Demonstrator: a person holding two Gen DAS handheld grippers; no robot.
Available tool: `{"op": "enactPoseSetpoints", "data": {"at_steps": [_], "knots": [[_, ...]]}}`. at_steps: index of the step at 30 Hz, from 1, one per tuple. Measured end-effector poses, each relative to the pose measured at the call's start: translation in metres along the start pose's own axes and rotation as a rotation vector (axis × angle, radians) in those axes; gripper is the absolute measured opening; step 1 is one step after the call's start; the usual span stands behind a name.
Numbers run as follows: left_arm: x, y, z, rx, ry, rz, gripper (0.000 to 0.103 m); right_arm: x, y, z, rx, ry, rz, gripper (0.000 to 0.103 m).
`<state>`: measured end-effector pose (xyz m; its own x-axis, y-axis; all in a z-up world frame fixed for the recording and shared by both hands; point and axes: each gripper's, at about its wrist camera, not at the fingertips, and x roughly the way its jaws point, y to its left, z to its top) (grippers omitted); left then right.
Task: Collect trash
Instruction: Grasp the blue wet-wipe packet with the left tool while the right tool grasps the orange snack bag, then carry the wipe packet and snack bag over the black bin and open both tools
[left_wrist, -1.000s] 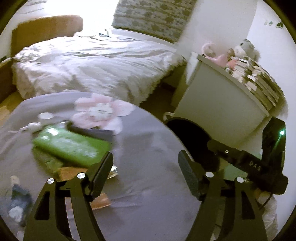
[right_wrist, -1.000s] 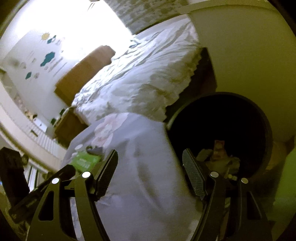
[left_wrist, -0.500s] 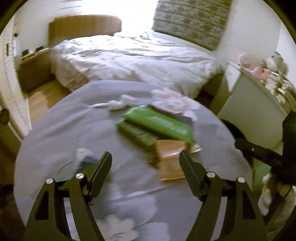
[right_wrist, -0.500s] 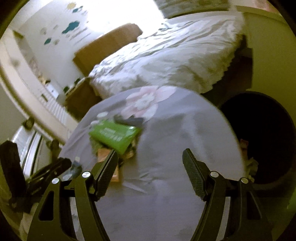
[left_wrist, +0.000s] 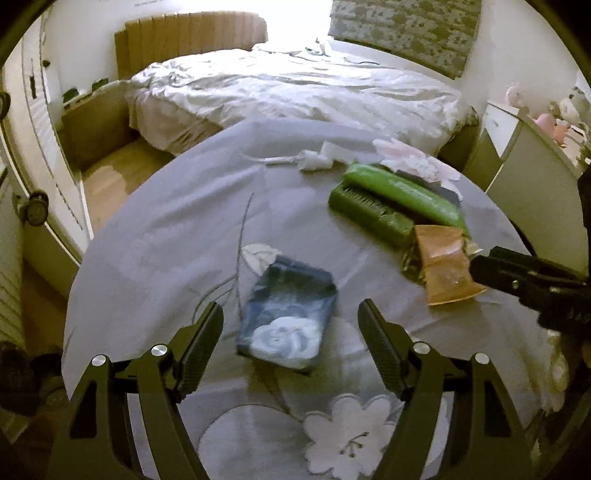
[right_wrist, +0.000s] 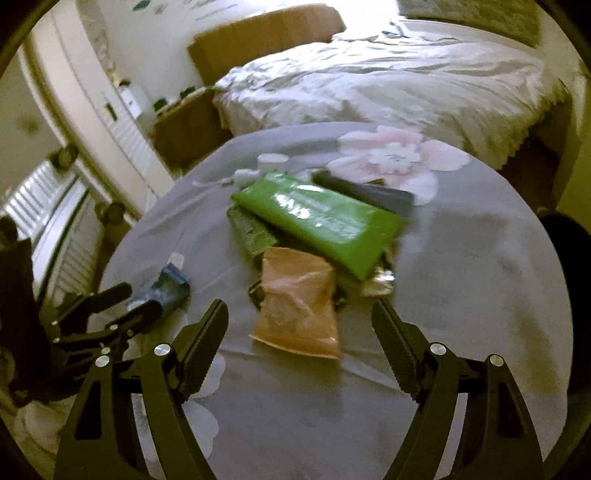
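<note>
A round table with a grey flowered cloth (left_wrist: 177, 229) (right_wrist: 480, 258) holds the trash. A blue-and-white packet (left_wrist: 290, 319) (right_wrist: 164, 291) lies just beyond my open, empty left gripper (left_wrist: 290, 325). An orange wrapper (right_wrist: 297, 308) (left_wrist: 445, 267) lies just beyond my open, empty right gripper (right_wrist: 299, 321). Behind it lie a bright green pack (right_wrist: 317, 218) (left_wrist: 402, 194), a dark green packet (left_wrist: 369, 212) (right_wrist: 249, 230), a dark flat item (right_wrist: 364, 192) and white crumpled scraps (left_wrist: 314, 158) (right_wrist: 266, 164).
A bed with white bedding (left_wrist: 295, 88) (right_wrist: 388, 81) stands behind the table. A white cabinet (left_wrist: 535, 177) with toys is at the right. A black bin edge (right_wrist: 569, 258) shows beside the table. White doors (left_wrist: 33, 147) are at the left.
Both grippers have swung left, away from the black bin and cabinet, to face the table. The blue packet now lies between the left fingers, the orange wrapper between the right ones.
</note>
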<state>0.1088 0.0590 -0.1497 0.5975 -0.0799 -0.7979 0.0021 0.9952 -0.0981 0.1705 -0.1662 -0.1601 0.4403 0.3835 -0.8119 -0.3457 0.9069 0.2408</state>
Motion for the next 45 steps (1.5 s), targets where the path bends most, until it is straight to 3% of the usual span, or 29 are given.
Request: {"op": "enactPoseSetpoints", "data": {"at_steps": [10, 14, 17, 20, 25, 34, 45], "knots": [[0.017, 0.01, -0.002, -0.003, 0.058, -0.006, 0.075, 0.035, 0.011, 0.002, -0.044, 0.043, -0.052, 0.079], [0.018, 0.008, -0.002, 0.009, 0.054, 0.002, 0.074, 0.035, 0.008, 0.001, -0.034, 0.028, -0.064, 0.068], [0.018, 0.006, -0.001, 0.015, 0.05, 0.006, 0.066, 0.034, 0.007, 0.002, -0.036, 0.026, -0.051, 0.053], [0.016, 0.004, -0.001, 0.02, 0.041, 0.012, 0.052, 0.033, 0.008, 0.001, -0.041, 0.028, -0.032, 0.05], [0.016, 0.006, 0.0, 0.004, 0.037, -0.002, 0.05, 0.026, 0.009, -0.001, -0.035, 0.023, 0.004, 0.048], [-0.003, -0.003, 0.007, -0.015, -0.014, -0.06, 0.049, -0.012, -0.012, 0.004, 0.053, -0.064, 0.054, 0.048], [-0.033, -0.069, 0.041, 0.033, -0.099, -0.203, 0.049, -0.083, -0.064, 0.003, 0.177, -0.241, 0.035, 0.048]]}}
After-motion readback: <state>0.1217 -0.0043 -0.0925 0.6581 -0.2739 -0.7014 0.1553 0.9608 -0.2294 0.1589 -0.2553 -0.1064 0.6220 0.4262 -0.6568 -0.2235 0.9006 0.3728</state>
